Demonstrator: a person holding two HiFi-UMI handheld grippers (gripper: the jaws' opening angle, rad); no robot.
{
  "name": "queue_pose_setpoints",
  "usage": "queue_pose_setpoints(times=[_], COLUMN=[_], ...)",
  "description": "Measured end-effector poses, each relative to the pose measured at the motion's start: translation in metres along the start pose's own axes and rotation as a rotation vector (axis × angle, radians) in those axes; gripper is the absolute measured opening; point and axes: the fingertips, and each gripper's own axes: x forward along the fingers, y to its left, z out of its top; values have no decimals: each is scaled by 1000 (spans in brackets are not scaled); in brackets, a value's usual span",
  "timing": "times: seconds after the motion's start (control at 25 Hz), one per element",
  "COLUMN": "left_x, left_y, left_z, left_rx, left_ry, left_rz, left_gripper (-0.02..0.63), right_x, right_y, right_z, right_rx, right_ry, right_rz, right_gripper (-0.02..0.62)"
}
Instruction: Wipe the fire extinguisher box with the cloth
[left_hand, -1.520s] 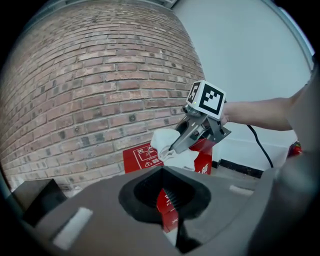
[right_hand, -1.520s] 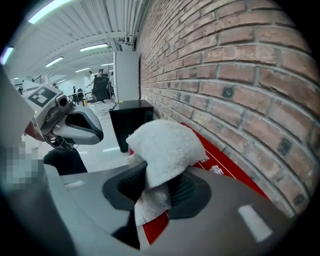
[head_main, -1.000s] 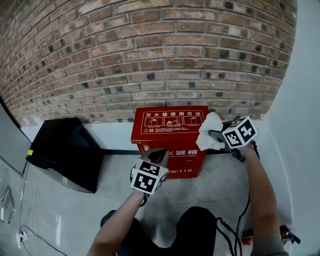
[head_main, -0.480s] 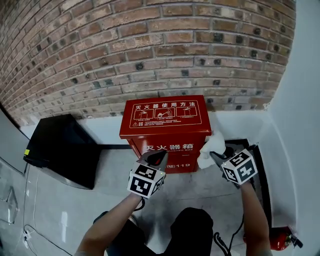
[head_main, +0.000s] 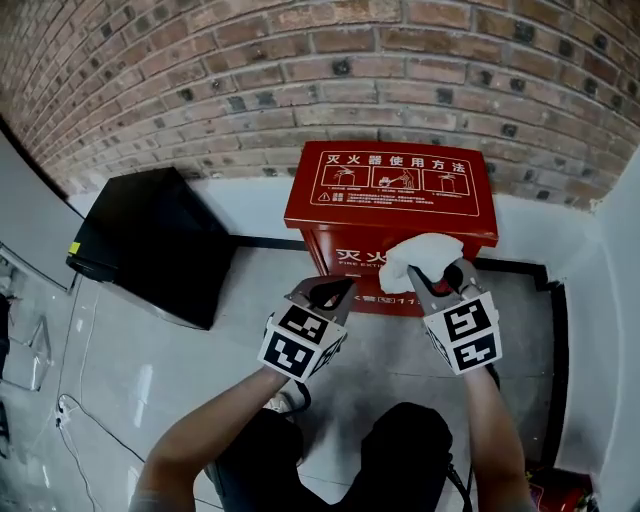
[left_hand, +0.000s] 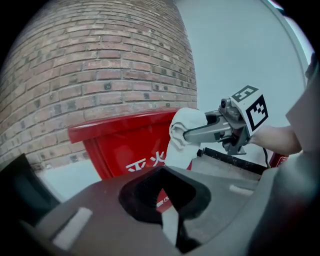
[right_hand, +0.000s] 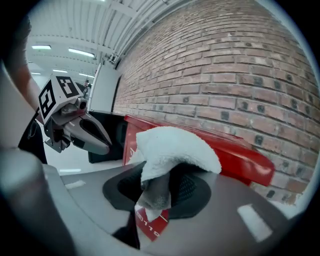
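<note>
Our right gripper (head_main: 437, 277) is clamped on the white cloth (head_main: 418, 255), which is bunched up right at the front top edge of the red fire extinguisher box (head_main: 392, 190). Our left gripper (head_main: 335, 290) hangs just in front of the box, jaws pinched together on nothing.

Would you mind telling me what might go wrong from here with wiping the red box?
The cloth is pinched only by a fold in the right gripper, so it may pull free against the fire extinguisher box. The left gripper hovers close beside, so the two might collide.
</note>
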Motion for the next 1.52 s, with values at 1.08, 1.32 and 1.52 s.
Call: queue_pose_setpoints(times=[1.08, 1.32, 1.52], left_x=[-32, 21, 64], left_y=[71, 22, -16], left_z=[-119, -94, -73], left_rx=[-170, -113, -59], left_ry=[35, 4, -29], left_rz=[184, 51, -34], left_gripper=[0, 0, 0], right_x=[125, 69, 28], right_y=[143, 69, 11], right_z=[-39, -81, -126], right_rx=[-388, -338, -278], right_ry=[69, 123, 203], right_rz=[148, 5, -96], right_gripper=[138, 138, 139])
